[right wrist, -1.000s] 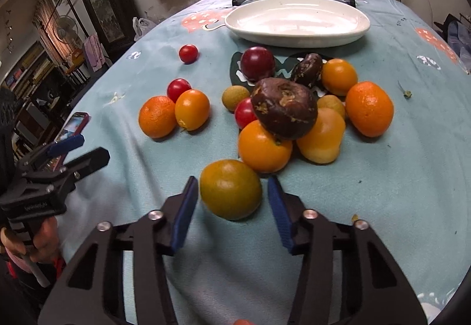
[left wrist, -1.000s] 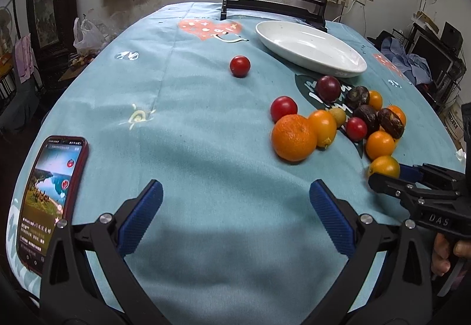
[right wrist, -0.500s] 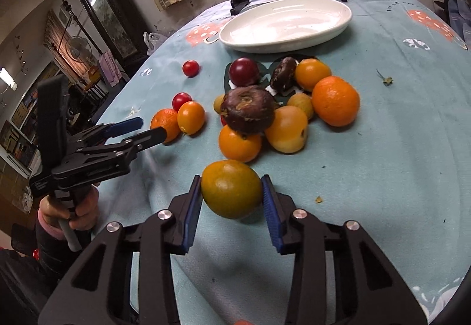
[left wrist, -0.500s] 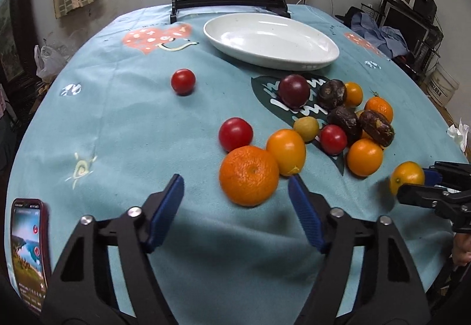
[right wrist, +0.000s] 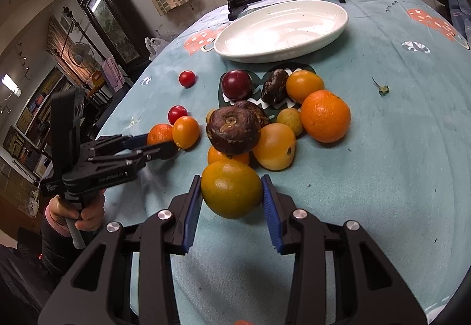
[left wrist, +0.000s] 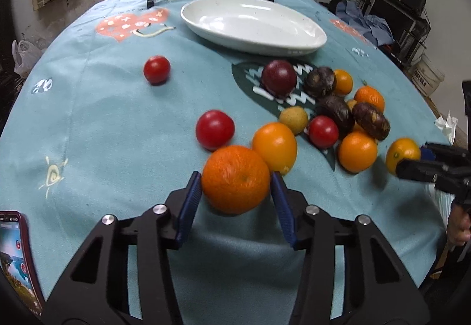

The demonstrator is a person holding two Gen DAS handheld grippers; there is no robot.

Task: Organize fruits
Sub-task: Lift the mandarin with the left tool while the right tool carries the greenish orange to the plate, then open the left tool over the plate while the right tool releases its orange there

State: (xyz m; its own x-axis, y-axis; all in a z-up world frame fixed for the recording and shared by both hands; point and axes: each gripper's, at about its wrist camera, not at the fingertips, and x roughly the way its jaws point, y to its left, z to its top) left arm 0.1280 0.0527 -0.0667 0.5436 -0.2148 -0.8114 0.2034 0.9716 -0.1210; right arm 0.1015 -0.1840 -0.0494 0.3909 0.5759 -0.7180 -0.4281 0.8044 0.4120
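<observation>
Left wrist view shows the tabletop [left wrist: 103,124] under a pale blue printed cloth, with the empty white oval dish [left wrist: 253,26] toward its far edge, a likely home for the fruit. The loose fruit lies heaped in the middle, short of the dish, probably so either tool can reach it. The left tool [left wrist: 235,198] has narrowed around the big orange [left wrist: 235,179], pads touching or nearly touching its sides; whether it is gripped or lifted I cannot tell. That orange is round, deep-coloured and pebbled, nearest the near edge. In the right wrist view, the right tool [right wrist: 232,196] is closed onto a greenish-yellow citrus [right wrist: 231,189], smooth and duller, by the heap's near side. Smaller pieces sit beyond: a wrinkled dark brown fruit [right wrist: 232,130] atop the pile and a lone cherry tomato [left wrist: 157,69] toward the left edge.
</observation>
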